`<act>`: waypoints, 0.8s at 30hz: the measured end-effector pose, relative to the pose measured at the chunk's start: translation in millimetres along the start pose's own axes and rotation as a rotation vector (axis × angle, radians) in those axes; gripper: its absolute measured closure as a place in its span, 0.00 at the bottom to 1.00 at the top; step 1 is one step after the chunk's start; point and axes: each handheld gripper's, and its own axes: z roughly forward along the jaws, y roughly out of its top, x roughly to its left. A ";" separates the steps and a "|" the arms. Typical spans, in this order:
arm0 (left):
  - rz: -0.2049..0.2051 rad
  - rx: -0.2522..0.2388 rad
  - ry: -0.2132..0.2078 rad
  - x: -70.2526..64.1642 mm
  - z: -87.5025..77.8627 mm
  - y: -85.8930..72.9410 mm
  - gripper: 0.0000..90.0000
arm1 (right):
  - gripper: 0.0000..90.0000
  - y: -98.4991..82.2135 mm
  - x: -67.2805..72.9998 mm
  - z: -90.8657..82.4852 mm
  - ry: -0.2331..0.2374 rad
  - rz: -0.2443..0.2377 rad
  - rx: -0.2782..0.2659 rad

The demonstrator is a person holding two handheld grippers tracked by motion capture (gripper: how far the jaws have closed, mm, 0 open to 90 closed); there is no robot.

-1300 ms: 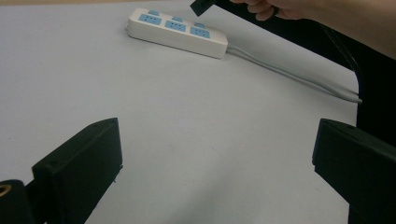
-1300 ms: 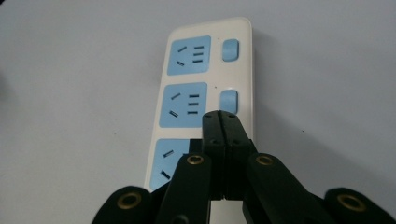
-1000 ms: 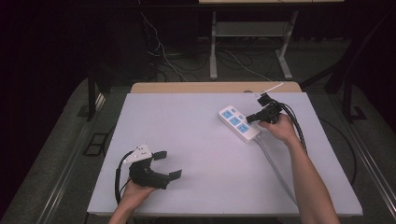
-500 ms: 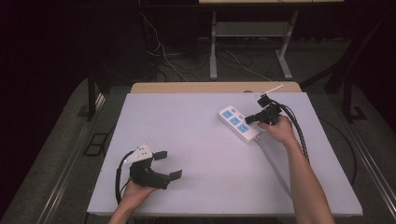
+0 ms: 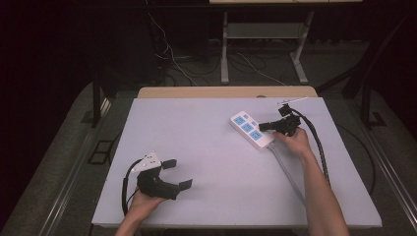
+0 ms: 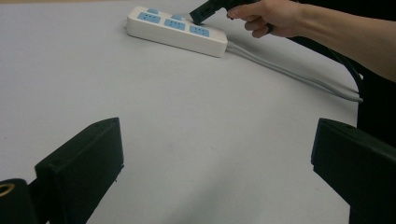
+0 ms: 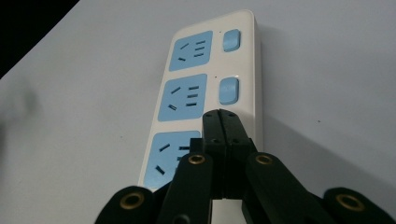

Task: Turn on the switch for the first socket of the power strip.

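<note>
Nothing has shifted much since the earlier frames. On the grey table (image 5: 206,147), the white power strip (image 5: 252,131) lies toward the far right. Over it, possibly touching, hangs the right gripper (image 5: 261,127), jaws pressed together and empty. Near the front left, the left gripper (image 5: 177,173) rests spread wide.

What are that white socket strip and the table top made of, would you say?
The power strip looks like smooth glossy white plastic with blue insets, since light glints on its rounded edges. The table top looks like a matte pale grey board, perhaps laminate, with no shine or grain.
</note>
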 end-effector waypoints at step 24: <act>-0.005 -0.011 0.005 2.5 -2.4 0.1 0.01 | 1.00 24.7 26.1 0.6 -0.130 -0.151 0.136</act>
